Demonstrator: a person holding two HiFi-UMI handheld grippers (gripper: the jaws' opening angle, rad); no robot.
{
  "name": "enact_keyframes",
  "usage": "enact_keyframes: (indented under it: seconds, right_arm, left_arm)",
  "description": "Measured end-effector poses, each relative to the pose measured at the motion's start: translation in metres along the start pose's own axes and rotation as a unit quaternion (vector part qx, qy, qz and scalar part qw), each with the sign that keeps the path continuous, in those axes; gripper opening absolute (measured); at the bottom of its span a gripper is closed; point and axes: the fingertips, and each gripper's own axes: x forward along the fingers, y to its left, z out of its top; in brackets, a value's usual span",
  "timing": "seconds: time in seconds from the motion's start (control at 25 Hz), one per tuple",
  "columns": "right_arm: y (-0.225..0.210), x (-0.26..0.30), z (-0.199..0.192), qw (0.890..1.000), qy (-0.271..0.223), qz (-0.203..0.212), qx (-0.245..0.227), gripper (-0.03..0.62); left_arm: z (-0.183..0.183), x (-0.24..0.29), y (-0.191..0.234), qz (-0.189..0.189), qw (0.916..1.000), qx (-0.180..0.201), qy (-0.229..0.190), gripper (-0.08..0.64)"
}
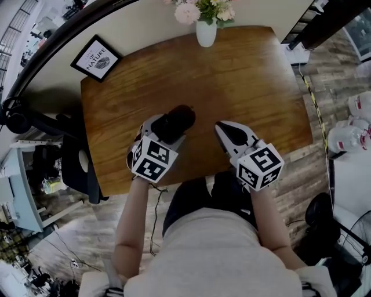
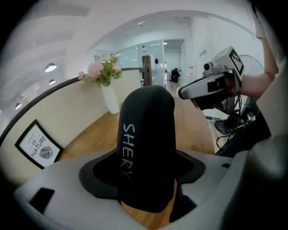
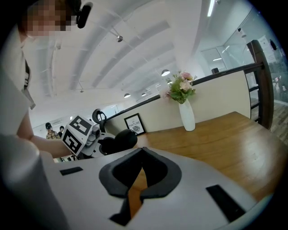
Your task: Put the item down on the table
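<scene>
Left gripper [image 1: 169, 132]: closed on the item, a black rounded case [image 1: 178, 119] with pale lettering along its side. The left gripper view shows the case standing between the two dark pads, with both pads against its sides. In the head view the case points away from the person. It lies over the near-left part of the wooden tabletop [image 1: 249, 81], a little inside the front edge. No view shows whether its underside touches the wood. Right gripper [image 1: 227, 132]: closed and empty. Its own view shows the jaw tips meeting, with only a narrow slit of tabletop visible below them and nothing between the pads. It sits over the near-right part of the tabletop, beside the left gripper but apart from it, and it does not touch the case. At the far edge of the tabletop a white vase [image 1: 206, 33] stands upright, holding pink and cream flowers [image 1: 200, 8]. A black-framed print [image 1: 96, 58] leans against the wall at the far-left corner, well apart from both grippers.
</scene>
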Motion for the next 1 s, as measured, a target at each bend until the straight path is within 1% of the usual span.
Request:
enact_keyframes:
  seconds: [0.08,0.16,0.32,0.44,0.6,0.8,1.0]
  right_arm:
    - [-0.002,0.003,-0.004,1.0,0.006,-0.005,0.003,0.011]
    - [-0.005,0.005,-0.009,1.0,0.012,-0.01,0.006,0.011]
    - [-0.013,0.008,-0.021,0.999,0.02,-0.024,0.022,0.011]
    - [-0.015,0.009,-0.031,0.999,0.026,-0.032,0.031,0.011]
    - [-0.019,0.013,-0.043,0.998,0.034,-0.036,0.045,0.011]
    - [-0.023,0.02,-0.054,0.996,0.037,-0.048,0.064,0.011]
    - [-0.026,0.019,-0.064,0.995,0.042,-0.057,0.073,0.011]
  left_arm:
    - [-0.005,0.008,0.001,-0.007,0.9993,0.033,0.018,0.35]
    - [-0.01,0.016,0.0,-0.019,0.9981,0.049,0.031,0.35]
    - [-0.025,0.034,-0.003,-0.047,0.9961,0.051,0.055,0.35]
    - [-0.037,0.046,-0.003,-0.058,0.9935,0.061,0.077,0.35]
    - [-0.045,0.061,-0.002,-0.073,0.9908,0.061,0.097,0.351]
    - [-0.043,0.08,0.001,-0.084,0.9899,0.055,0.1,0.351]
    - [-0.037,0.096,-0.002,-0.091,0.9886,0.066,0.1,0.353]
